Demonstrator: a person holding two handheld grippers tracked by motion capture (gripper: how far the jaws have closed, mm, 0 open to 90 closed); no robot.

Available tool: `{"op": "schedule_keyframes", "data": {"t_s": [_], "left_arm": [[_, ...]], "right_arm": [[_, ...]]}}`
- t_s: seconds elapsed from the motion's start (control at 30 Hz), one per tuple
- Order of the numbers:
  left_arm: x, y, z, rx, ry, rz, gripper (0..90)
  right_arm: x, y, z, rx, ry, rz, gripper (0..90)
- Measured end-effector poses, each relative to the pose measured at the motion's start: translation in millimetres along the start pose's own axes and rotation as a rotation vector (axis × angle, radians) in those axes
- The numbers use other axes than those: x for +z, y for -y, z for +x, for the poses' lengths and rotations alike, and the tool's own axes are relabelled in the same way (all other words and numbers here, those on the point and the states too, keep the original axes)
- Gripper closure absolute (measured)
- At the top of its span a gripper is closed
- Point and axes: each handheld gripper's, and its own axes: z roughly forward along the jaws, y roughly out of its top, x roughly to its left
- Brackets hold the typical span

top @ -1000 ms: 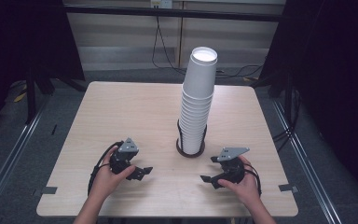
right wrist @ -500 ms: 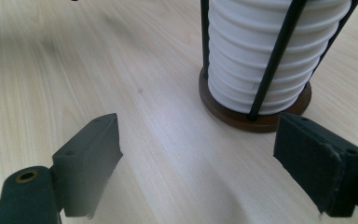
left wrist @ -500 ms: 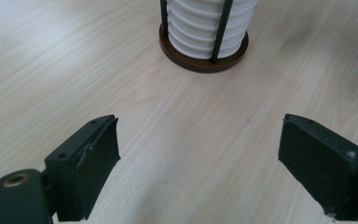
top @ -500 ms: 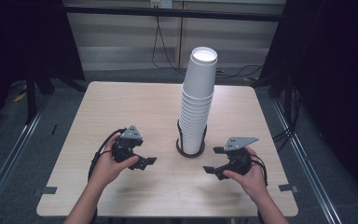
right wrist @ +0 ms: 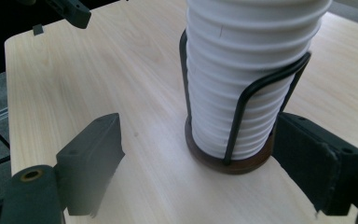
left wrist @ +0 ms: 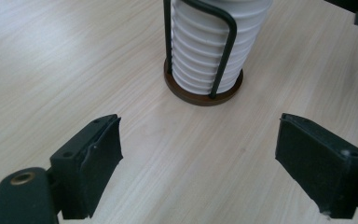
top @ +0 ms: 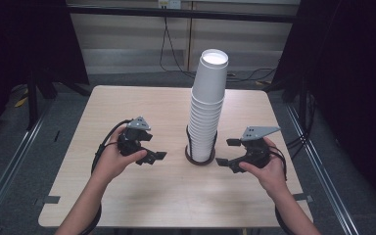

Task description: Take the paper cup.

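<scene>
While both hands hover above the wooden table (top: 127, 205), a tall stack of white paper cups (top: 206, 107) stands at the centre of the high view, seated in a black wire holder (top: 199, 157) with a round dark base.

Left gripper (top: 157, 156): held in the left hand (top: 111, 161), lower left of centre in the high view, just left of the holder's base and apart from it. Its jaws point right, toward the stack. Its jaws have just been closing, yet in the left gripper view (left wrist: 198, 158) they stand apart with bare tabletop between them; nothing gripped. The cup stack (left wrist: 214, 42) and holder base (left wrist: 204, 95) sit at the upper middle of that view, beyond the jaw tips.

Right gripper (top: 227, 152): held in the right hand (top: 269, 171), lower right of centre, jaws pointing left toward the holder. Jaws spread, not pressing on anything. In the right gripper view (right wrist: 193, 154) the cups (right wrist: 242, 70) and wire holder (right wrist: 242, 121) fill the upper right; the holder's base lies close to the right-hand jaw, and I cannot tell whether they touch. The other gripper's jaw tip (right wrist: 72, 11) shows at the upper left of that frame.

Cables trail from both grippers around the wrists.
</scene>
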Motion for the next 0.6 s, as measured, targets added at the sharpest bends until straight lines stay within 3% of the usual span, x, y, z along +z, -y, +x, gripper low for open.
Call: {"op": "schedule_keyframes", "data": {"t_s": [0.23,0.6], "left_arm": [[-8.5,-26.1,-3.6,0.036,0.016,-0.006,14.4],[-16.6,-64.6,-4.0,0.051,0.023,-0.038,14.5]], "right_arm": [[-7.4,-21.7,-4.6,-0.009,0.0,-0.02,16.1],[-13.6,-52.2,-9.7,-0.023,0.009,-0.046,16.2]]}}
